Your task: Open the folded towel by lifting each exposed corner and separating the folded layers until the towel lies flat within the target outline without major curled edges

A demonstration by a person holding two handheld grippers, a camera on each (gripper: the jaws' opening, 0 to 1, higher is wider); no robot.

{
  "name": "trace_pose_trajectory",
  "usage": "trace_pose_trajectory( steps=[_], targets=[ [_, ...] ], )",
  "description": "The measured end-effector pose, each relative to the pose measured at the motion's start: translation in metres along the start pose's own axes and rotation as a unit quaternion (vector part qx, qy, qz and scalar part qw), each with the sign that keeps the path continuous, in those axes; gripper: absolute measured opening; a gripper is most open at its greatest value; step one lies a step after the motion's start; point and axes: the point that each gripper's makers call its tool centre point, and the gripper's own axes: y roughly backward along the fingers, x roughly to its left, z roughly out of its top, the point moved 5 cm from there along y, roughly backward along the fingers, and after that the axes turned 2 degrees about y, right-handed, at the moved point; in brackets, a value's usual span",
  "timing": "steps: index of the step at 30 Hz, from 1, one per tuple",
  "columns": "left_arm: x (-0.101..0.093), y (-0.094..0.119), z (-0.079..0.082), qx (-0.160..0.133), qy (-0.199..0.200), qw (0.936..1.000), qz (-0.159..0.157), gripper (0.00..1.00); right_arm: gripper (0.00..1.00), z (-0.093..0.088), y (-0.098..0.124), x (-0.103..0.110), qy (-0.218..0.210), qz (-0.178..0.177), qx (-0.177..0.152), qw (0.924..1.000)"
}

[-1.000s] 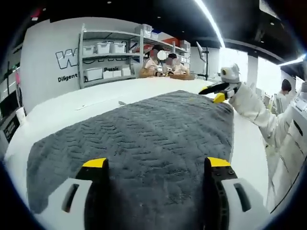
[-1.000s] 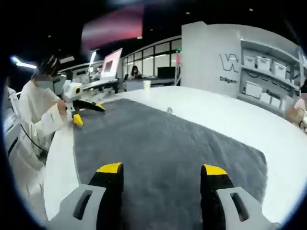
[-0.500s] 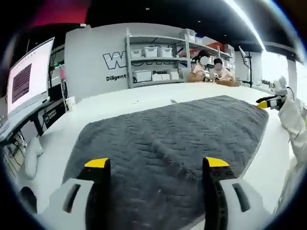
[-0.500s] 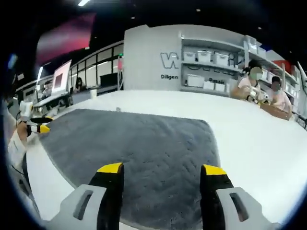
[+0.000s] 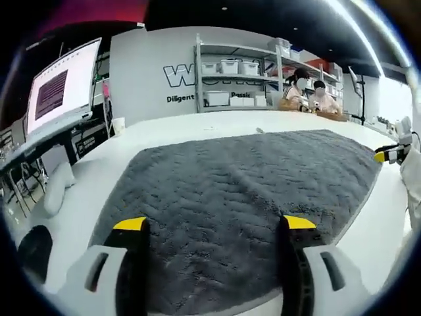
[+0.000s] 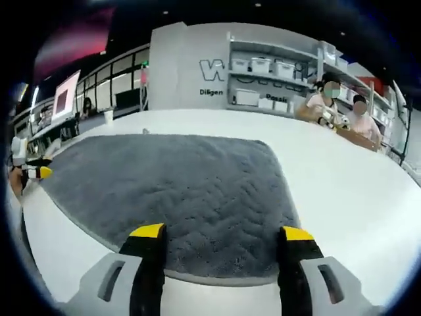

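Observation:
A dark grey towel with a wavy weave lies spread out on a white table. My left gripper stands open over the towel's near edge, nothing between its yellow-tipped jaws. In the right gripper view the same towel stretches away flat. My right gripper is open above the towel's near edge and holds nothing. The right gripper shows small at the towel's far right corner in the left gripper view. At the far left of the right gripper view the left gripper appears beside the towel.
A monitor stands at the left of the table. White shelves with bins line the back wall. Two people sit at the table's far end. Bare white table runs to the right of the towel.
Both cameras have swung round and drawn back toward the towel's near edges. The other gripper has slid out to the rim of each view. Both grippers stay open; the towel lies still.

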Motion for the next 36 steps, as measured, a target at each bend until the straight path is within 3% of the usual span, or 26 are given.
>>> trace_pose_trajectory(
  steps=[14,36],
  targets=[
    [0.0019,0.0003,-0.0025,-0.019,-0.006,0.9998,-0.001,0.82,0.75,-0.0037,0.0019,-0.0018,-0.017,-0.013,-0.017,0.9996],
    [0.0067,0.0025,-0.0024,-0.016,-0.014,0.9995,-0.022,0.80,0.78,-0.0094,0.0107,-0.0003,-0.010,0.001,-0.034,0.9994]
  ],
)
